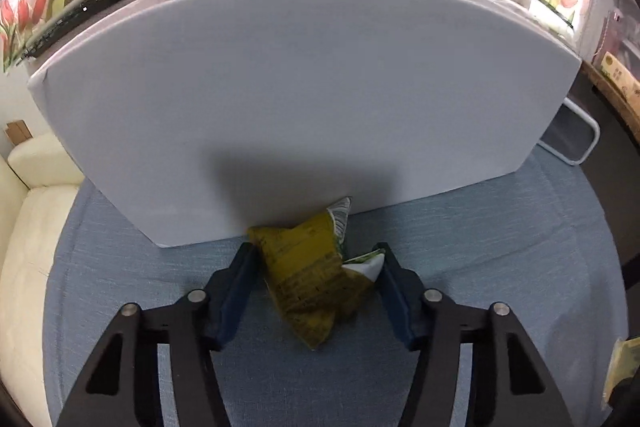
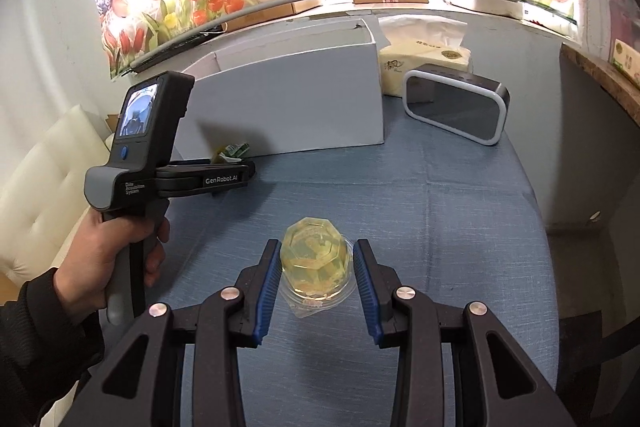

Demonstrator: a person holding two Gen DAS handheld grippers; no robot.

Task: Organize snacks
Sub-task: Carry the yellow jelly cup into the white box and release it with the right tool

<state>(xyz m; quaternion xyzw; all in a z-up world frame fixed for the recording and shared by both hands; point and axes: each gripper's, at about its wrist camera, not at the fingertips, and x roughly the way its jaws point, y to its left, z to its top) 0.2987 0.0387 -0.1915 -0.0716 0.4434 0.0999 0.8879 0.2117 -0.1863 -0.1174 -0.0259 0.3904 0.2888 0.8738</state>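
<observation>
The yellow-green snack packet (image 1: 310,277), pinched by the left gripper (image 1: 316,259), lies against the white box (image 1: 304,99). Only the right wrist view shows the right gripper (image 2: 316,259) clamping a clear jelly cup (image 2: 316,263), with bare blue tablecloth (image 2: 440,207) ahead.

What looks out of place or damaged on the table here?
The yellow-green snack packet between the left tool's fingers is crumpled, one corner folded over, lying skewed against the white box. The jelly cup in the right tool looks intact. Nothing spilled.
</observation>
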